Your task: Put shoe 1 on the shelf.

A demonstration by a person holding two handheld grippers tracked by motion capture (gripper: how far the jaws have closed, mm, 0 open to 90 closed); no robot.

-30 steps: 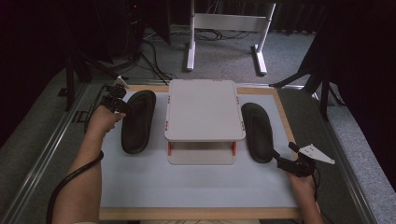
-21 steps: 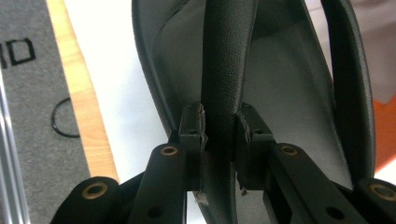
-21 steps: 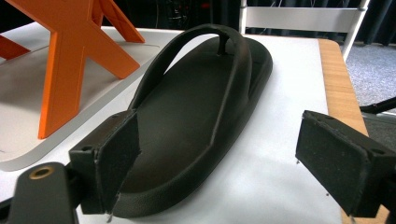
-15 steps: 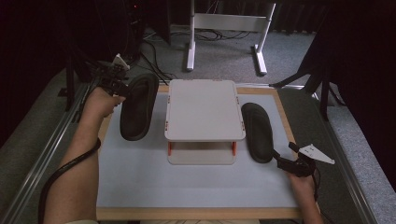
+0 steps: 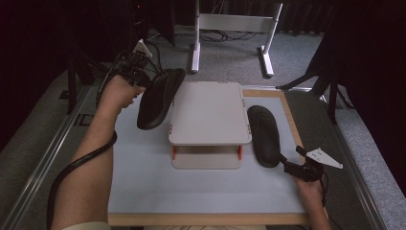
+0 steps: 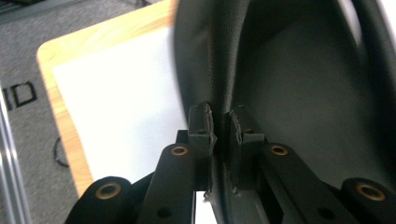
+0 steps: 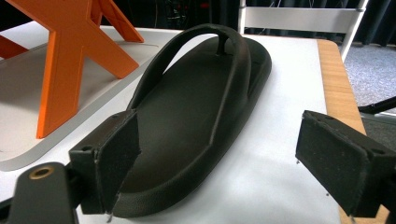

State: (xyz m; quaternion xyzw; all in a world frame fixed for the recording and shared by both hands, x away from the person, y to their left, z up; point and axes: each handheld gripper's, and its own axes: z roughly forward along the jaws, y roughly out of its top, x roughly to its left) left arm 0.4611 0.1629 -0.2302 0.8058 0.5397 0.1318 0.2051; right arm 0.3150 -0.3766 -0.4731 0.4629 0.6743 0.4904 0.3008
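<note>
- Lift on the left: the left gripper (image 5: 136, 72) has carried the left sandal (image 5: 159, 97) up off the white mat (image 5: 143, 182) since a second ago, when it still lay flat beside the two-tier rack (image 5: 209, 112).
- Grip there looks firm: its jaws have just closed the last bit and pinch the sandal's edge between the pads (image 6: 201, 123).
- Sandal now hangs tilted at the rack's left edge, its tip over the top shelf, so setting it on the rack looks like the step in hand.
- Right sandal (image 5: 264, 135) lies flat on the mat, right of the rack, unmoved.
- Right gripper (image 5: 293, 165) waits at its heel, jaws spread wide, holding nothing.
</note>
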